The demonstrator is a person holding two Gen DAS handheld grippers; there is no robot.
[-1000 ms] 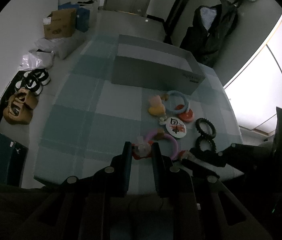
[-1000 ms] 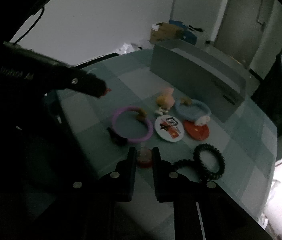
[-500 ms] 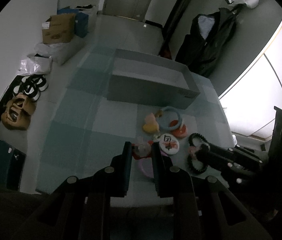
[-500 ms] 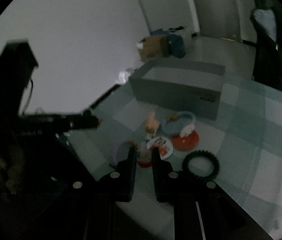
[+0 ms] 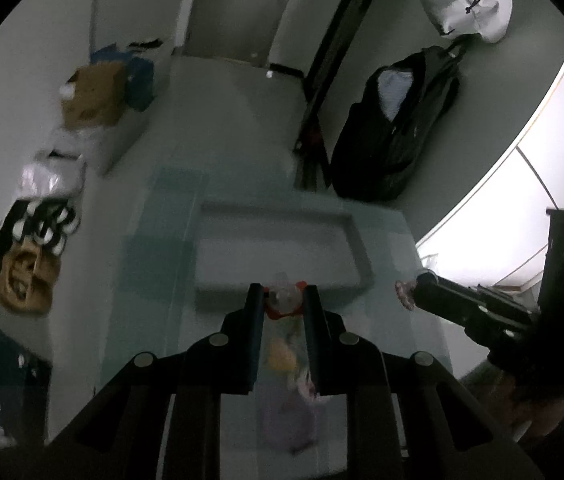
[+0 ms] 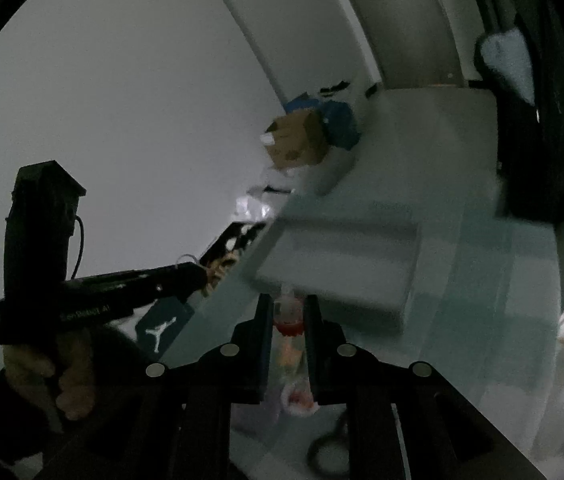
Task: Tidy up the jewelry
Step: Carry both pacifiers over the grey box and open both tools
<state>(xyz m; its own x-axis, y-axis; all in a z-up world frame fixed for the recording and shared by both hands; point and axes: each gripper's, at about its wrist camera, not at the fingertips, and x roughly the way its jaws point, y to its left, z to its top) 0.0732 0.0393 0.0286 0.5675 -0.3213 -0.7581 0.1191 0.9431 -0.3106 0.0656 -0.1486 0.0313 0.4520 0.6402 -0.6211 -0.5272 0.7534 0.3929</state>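
both grippers have risen off the checked table (image 5: 150,264) toward the grey box (image 5: 278,252), the left gripper (image 5: 283,304) pinching a small red-and-clear trinket (image 5: 284,302) at its near wall, the right gripper (image 6: 289,314) clamped on a red-and-clear charm (image 6: 289,316), remaining jewelry blurred below.
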